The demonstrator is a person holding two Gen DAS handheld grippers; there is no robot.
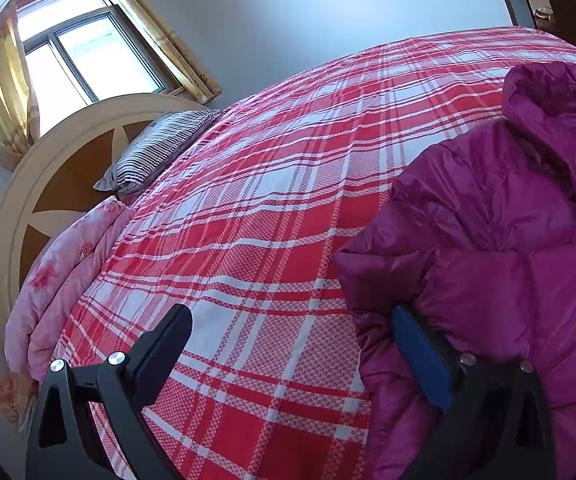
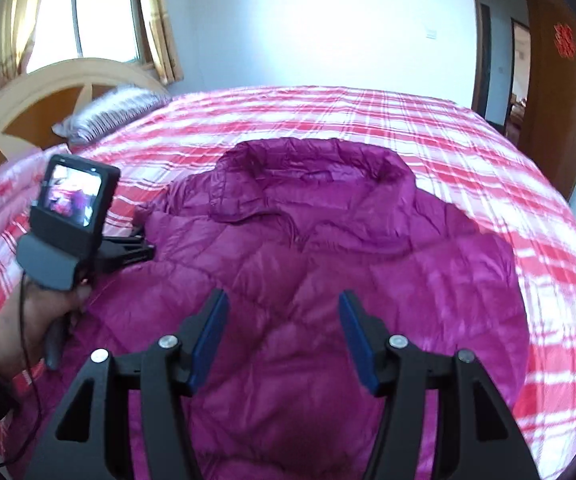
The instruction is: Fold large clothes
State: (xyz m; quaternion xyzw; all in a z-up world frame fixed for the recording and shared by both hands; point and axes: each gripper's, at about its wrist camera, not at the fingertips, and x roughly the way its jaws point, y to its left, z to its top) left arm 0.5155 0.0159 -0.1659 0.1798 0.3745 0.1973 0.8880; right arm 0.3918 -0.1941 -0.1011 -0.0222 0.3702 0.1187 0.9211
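Purple padded jacket [image 2: 307, 264] spread flat on the bed's red plaid sheet [image 1: 248, 208], hood toward far edge. Left claw [image 1: 291, 336] open wide at its side edge; right claw [image 2: 282, 320] open above the middle.

Jacket [image 2: 311, 264] hem cut off by lower edge.

Magenta puffer jacket [image 2: 311, 264], seemingly face-up
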